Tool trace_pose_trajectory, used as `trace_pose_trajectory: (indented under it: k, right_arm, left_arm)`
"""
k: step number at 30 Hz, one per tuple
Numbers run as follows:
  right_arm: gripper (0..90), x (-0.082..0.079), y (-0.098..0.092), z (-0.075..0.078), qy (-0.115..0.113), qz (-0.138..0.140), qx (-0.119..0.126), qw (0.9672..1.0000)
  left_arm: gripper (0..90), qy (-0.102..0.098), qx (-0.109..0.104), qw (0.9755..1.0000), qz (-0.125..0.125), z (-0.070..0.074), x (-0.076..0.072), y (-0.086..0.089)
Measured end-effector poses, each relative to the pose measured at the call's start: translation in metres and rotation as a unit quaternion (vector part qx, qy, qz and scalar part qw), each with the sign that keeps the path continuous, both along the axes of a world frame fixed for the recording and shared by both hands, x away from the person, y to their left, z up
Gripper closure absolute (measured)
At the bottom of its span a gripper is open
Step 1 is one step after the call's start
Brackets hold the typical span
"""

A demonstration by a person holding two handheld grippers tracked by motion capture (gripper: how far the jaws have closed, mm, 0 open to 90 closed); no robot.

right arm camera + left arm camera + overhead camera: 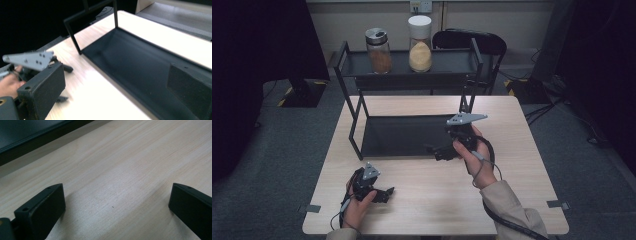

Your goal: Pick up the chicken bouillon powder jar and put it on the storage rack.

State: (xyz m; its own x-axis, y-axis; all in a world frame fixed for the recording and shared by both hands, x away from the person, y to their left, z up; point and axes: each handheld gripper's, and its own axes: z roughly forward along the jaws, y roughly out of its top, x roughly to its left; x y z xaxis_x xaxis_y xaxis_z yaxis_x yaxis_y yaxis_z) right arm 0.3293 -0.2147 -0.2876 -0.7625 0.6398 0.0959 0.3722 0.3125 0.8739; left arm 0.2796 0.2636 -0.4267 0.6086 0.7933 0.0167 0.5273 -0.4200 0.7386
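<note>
I'm holding both grippers empty with jaws spread — the right gripper (443, 150) hovering at the front edge of the rack's (352, 131) lower tray, the left gripper (384, 194) resting low on the table (512, 165) near me. The two jars (379, 51) are sitting on the top shelf, straight beyond and above the right gripper — so I'm judging the right hand the nearer one.

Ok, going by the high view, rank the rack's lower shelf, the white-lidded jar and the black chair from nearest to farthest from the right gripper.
1. Lower shelf: on the table, directly beside the right gripper, to its left.
2. White-lidded jar: on the rack's top shelf, beyond the gripper.
3. Black chair: behind the table's far edge, past the rack, only slightly farther than the jar.
</note>
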Motion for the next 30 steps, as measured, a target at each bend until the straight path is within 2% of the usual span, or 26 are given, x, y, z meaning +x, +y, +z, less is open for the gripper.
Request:
trace_pose_trajectory:
  k: [4,17,24,25,27,28,30]
  right_arm:
    - [1.0,-0.002,-0.005,-0.018,0.009,0.005,0.0,0.9999]
    - [0.9,-0.014,-0.023,-0.066,0.018,0.011,-0.016,0.9997]
    - [0.9,-0.022,-0.037,-0.1,0.027,0.015,-0.054,0.9981]
    - [1.0,-0.025,-0.041,-0.109,0.029,0.012,-0.06,0.9977]
    - [1.1,-0.027,-0.042,-0.113,0.03,0.011,-0.068,0.9972]
    - [1.0,-0.03,-0.045,-0.116,0.033,0.008,-0.081,0.9962]
    - [1.1,-0.031,-0.048,-0.116,0.037,0.008,-0.083,0.9958]
  left_arm:
    - [0.0,0.0,0.001,1.0,-0.001,0.0,0.0,0.0]
    - [0.0,0.0,0.001,1.0,0.001,0.0,-0.001,0.0]
    - [0.0,0.0,0.001,1.0,0.002,0.0,-0.001,0.0]
    - [0.0,0.0,0.001,1.0,0.002,0.0,-0.001,0.0]
    - [0.0,0.001,0.001,1.0,0.002,0.001,-0.001,0.0]
    - [0.0,0.001,0.002,1.0,0.002,0.001,-0.001,0.0]
    - [0.0,0.001,0.002,1.0,0.003,0.001,-0.001,-0.001]
